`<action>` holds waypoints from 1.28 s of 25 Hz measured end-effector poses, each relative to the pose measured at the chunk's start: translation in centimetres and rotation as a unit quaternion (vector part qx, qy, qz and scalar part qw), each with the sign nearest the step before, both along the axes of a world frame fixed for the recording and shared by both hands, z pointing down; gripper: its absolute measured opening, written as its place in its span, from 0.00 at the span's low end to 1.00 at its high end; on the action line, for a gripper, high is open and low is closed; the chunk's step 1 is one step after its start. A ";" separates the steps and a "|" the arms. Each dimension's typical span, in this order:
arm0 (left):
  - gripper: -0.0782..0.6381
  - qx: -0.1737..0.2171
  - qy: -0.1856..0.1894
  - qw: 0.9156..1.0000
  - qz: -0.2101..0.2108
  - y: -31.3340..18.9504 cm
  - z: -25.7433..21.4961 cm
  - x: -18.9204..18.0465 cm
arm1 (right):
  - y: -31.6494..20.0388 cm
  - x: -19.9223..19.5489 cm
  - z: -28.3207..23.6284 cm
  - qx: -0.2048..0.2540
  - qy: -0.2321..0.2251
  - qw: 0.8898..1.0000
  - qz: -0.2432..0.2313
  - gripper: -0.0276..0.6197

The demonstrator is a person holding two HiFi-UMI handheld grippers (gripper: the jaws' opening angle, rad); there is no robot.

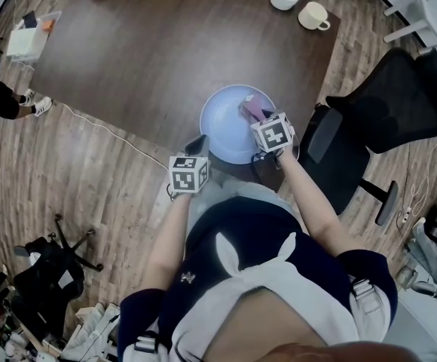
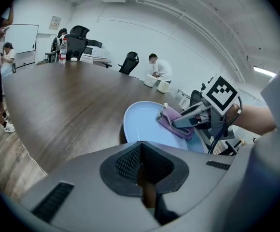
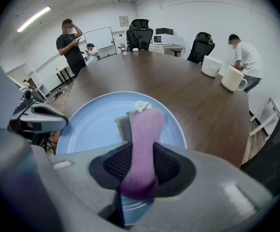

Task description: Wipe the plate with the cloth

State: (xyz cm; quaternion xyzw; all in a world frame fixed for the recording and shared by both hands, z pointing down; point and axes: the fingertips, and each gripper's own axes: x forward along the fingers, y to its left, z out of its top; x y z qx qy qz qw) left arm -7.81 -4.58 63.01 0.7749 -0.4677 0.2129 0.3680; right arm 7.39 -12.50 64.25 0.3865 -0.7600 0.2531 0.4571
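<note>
Two grippers, one cloth, one plate
Right gripper [image 3: 142, 164] clamps the single purple cloth [image 3: 145, 124] over the one blue plate [image 3: 91, 124] at the table's [image 1: 166, 44] near edge; left gripper [image 2: 141, 159], jaws together, at its near-left rim; two white mugs [image 1: 313, 16] far right

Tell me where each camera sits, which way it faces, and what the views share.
Head view: on the person's head, facing steeply down at the plate; shows torso, both forearms, left gripper and right gripper.
Left gripper view: on the left gripper, looking along its closed jaws across the plate towards the right gripper.
Right gripper view: on the right gripper, looking down its jaws, shut on the cloth, at the plate.
Shared: plate and cloth in all three; each gripper view shows the other gripper.
</note>
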 end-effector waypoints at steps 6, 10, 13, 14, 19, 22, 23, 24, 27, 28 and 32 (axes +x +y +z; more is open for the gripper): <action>0.12 -0.001 0.001 1.000 -0.002 0.0 -0.1 -0.1 | 1.3 -1.0 0.0 -0.016 -0.013 1.000 -0.005 0.24; 0.12 0.001 0.002 1.000 -0.002 0.1 -0.2 -0.1 | 2.3 -2.2 0.0 -0.029 -0.025 0.999 -0.014 0.24; 0.12 0.000 0.003 1.000 -0.002 0.1 -0.2 0.0 | 3.5 -2.9 0.4 -0.046 -0.033 0.998 -0.018 0.24; 0.12 0.000 0.003 1.000 -0.002 0.0 -0.2 0.0 | 3.9 -3.1 0.4 -0.052 -0.034 0.998 -0.018 0.24; 0.12 0.001 0.003 1.000 -0.003 0.0 -0.2 0.1 | 5.6 -4.9 0.3 -0.063 -0.046 0.996 -0.030 0.24; 0.12 0.002 0.003 1.000 -0.002 0.1 -0.1 0.1 | 6.3 -6.0 0.3 -0.066 -0.051 0.996 -0.040 0.24; 0.12 0.002 0.004 1.000 -0.002 0.1 -0.1 0.1 | 6.6 -6.3 0.3 -0.068 -0.053 0.995 -0.043 0.24; 0.12 0.002 0.004 1.000 -0.002 0.1 -0.1 0.1 | 6.8 -6.6 0.3 -0.070 -0.056 0.995 -0.045 0.24; 0.12 0.003 0.004 1.000 -0.003 0.1 -0.1 0.1 | 7.3 -7.5 0.4 -0.080 -0.069 0.993 -0.043 0.24; 0.12 0.002 0.004 1.000 -0.003 0.1 -0.1 0.0 | 7.5 -7.8 0.4 -0.084 -0.075 0.993 -0.041 0.24; 0.12 0.003 0.004 1.000 -0.004 0.1 -0.1 0.0 | 8.0 -9.1 0.4 -0.098 -0.099 0.990 -0.036 0.24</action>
